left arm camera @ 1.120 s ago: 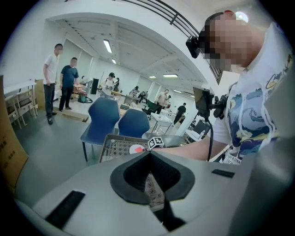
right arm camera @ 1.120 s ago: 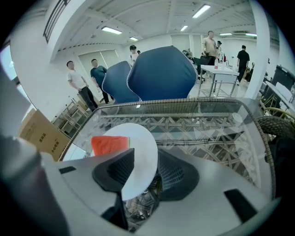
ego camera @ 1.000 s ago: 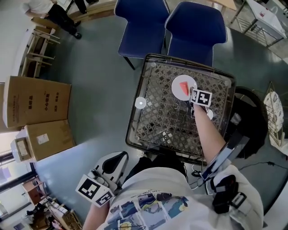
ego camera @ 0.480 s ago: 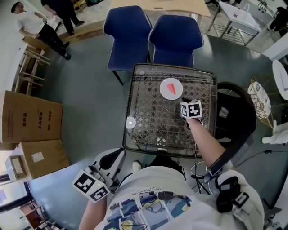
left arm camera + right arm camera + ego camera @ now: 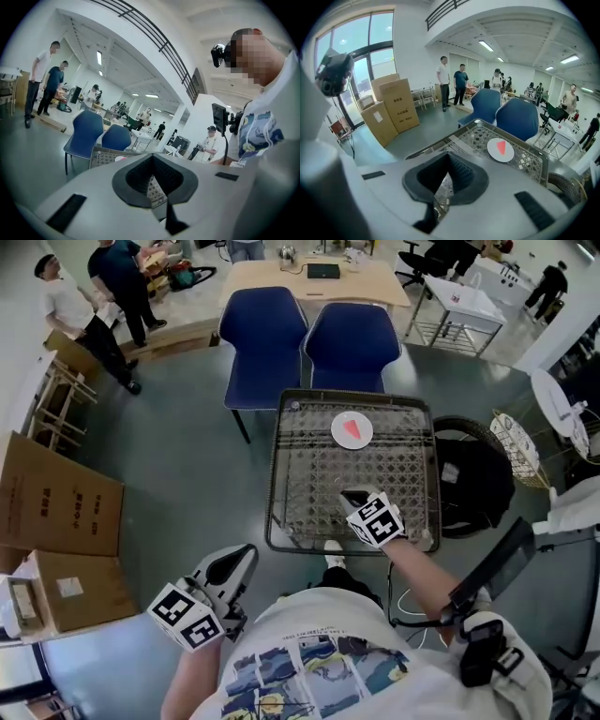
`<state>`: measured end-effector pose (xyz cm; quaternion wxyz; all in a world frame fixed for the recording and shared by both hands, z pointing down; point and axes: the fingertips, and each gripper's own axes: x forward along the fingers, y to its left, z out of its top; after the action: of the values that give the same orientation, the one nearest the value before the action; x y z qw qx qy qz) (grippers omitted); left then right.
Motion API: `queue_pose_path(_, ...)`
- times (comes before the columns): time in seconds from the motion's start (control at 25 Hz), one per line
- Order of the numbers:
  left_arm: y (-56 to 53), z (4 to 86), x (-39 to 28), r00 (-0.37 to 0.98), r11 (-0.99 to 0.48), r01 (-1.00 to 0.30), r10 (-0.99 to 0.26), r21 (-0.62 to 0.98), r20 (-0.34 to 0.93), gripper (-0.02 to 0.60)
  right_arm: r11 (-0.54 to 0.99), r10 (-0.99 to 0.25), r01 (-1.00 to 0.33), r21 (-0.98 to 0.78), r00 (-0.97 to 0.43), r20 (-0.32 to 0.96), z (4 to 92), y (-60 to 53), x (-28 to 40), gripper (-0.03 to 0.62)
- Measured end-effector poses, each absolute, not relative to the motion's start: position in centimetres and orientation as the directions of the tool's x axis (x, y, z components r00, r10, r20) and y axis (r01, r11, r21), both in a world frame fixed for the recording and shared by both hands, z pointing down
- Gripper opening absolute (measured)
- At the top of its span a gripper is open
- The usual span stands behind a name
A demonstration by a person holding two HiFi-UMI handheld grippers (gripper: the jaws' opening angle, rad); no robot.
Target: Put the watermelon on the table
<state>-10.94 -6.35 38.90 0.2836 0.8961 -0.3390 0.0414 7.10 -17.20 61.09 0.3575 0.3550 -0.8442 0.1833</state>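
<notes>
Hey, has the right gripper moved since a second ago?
Yes. The right gripper has pulled back from the plate with the watermelon toward the table's near edge, its jaws having just closed with nothing between them.

The right gripper (image 5: 354, 497), marker cube uppermost, hangs over the near part of the grey wire-mesh table (image 5: 309, 474). Its jaws have just been closing and are now together with nothing between them. Beyond its tip, well apart, the red wedge-shaped watermelon slice (image 5: 352, 430) lies on a round white plate (image 5: 338, 437). Two blue padded chairs (image 5: 265, 329) stand past the table's far edge. The left gripper (image 5: 239, 563) is off the table, nearer the person.
</notes>
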Motion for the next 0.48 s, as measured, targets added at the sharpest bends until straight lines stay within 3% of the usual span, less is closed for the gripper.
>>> queue_pose_path(0.48, 4.5, 39.4, -16.4, 0.833, -0.724, -0.554, -0.485, 0.411, 0.267, 0.009, 0.745, -0.515, -0.666, -0.012, -0.587, 0.625, 52.6, -1.5, -4.5, 0.009)
